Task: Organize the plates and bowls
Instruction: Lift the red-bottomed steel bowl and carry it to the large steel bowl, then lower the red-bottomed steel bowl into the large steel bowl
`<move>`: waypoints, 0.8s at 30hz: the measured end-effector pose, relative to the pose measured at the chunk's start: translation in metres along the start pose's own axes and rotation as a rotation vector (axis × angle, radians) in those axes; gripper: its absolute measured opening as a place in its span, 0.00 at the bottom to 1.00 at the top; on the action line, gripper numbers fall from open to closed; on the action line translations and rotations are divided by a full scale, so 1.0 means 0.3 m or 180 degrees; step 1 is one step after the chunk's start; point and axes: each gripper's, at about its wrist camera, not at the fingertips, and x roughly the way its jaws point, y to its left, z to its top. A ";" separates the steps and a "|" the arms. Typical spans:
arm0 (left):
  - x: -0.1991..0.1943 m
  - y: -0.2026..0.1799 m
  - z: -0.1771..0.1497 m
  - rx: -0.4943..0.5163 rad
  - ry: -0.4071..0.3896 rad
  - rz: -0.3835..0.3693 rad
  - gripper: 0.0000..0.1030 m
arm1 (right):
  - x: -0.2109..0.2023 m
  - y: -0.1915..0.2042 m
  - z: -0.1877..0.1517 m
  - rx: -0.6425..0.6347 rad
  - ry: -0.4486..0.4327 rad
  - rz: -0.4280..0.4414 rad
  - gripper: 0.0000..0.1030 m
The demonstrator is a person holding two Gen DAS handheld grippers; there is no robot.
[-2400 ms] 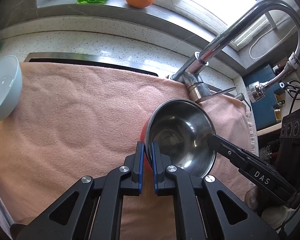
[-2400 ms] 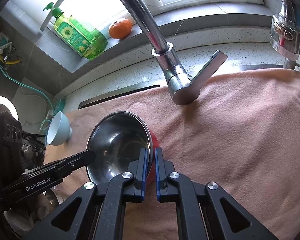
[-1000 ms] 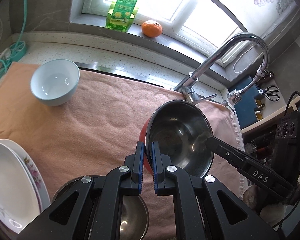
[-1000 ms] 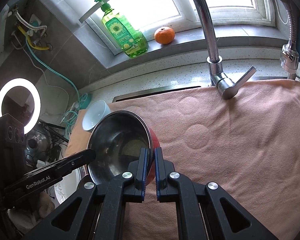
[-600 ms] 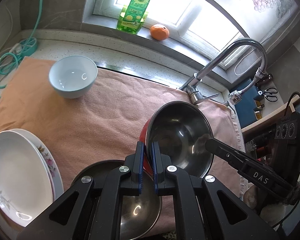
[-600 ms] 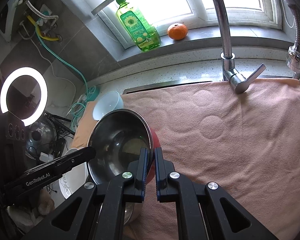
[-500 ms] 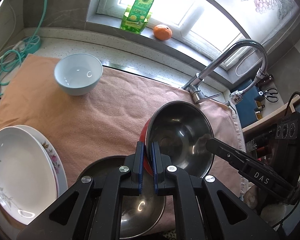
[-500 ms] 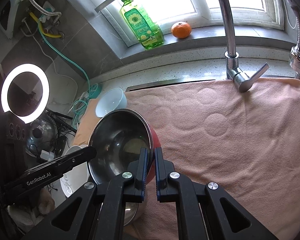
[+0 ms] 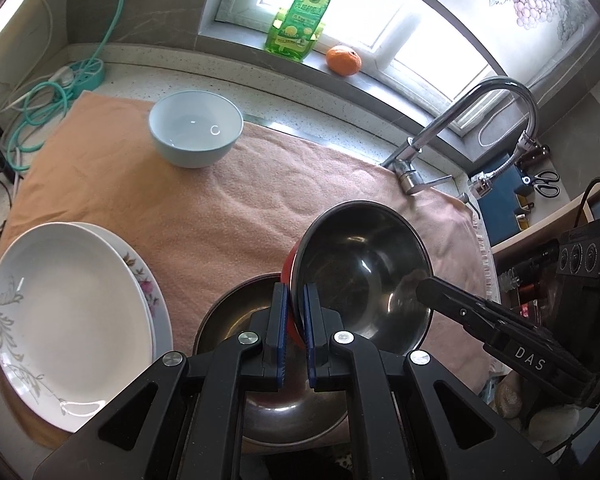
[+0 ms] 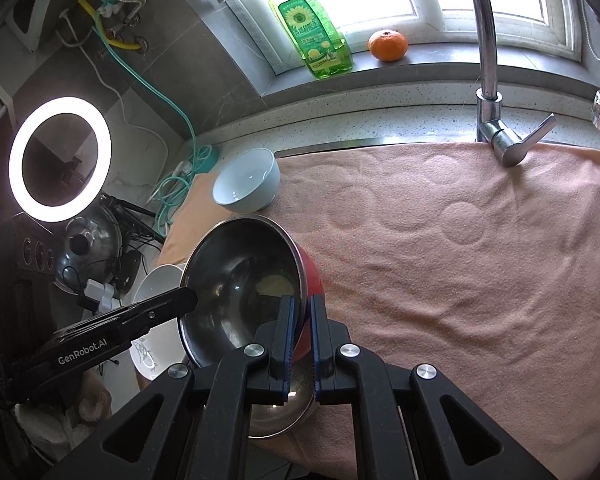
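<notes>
Both grippers hold one steel bowl with a red outside (image 9: pixel 364 264) by opposite rims, in the air above the pink towel (image 9: pixel 236 208). My left gripper (image 9: pixel 296 312) is shut on its near rim. My right gripper (image 10: pixel 300 320) is shut on the other rim of the same bowl (image 10: pixel 240 280). A second steel bowl (image 9: pixel 236 320) sits on the towel right below, also seen in the right wrist view (image 10: pixel 284 412). Two stacked white plates (image 9: pixel 68 312) lie at the left. A pale blue bowl (image 9: pixel 196 128) stands at the back left.
A chrome faucet (image 9: pixel 460 120) rises at the back right over the towel-covered sink. A green soap bottle (image 9: pixel 304 16) and an orange (image 9: pixel 343 61) sit on the window sill. A ring light (image 10: pixel 60 160) and cables (image 9: pixel 48 96) are at the left.
Both grippers have lifted the red steel bowl up and back toward the near left. It now hangs over the second steel bowl, and the plates have come into view.
</notes>
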 end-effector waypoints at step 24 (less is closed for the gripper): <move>0.031 0.095 -0.118 0.0098 0.0278 0.0192 0.06 | 0.113 0.073 -0.138 -0.0099 0.0321 -0.0149 0.07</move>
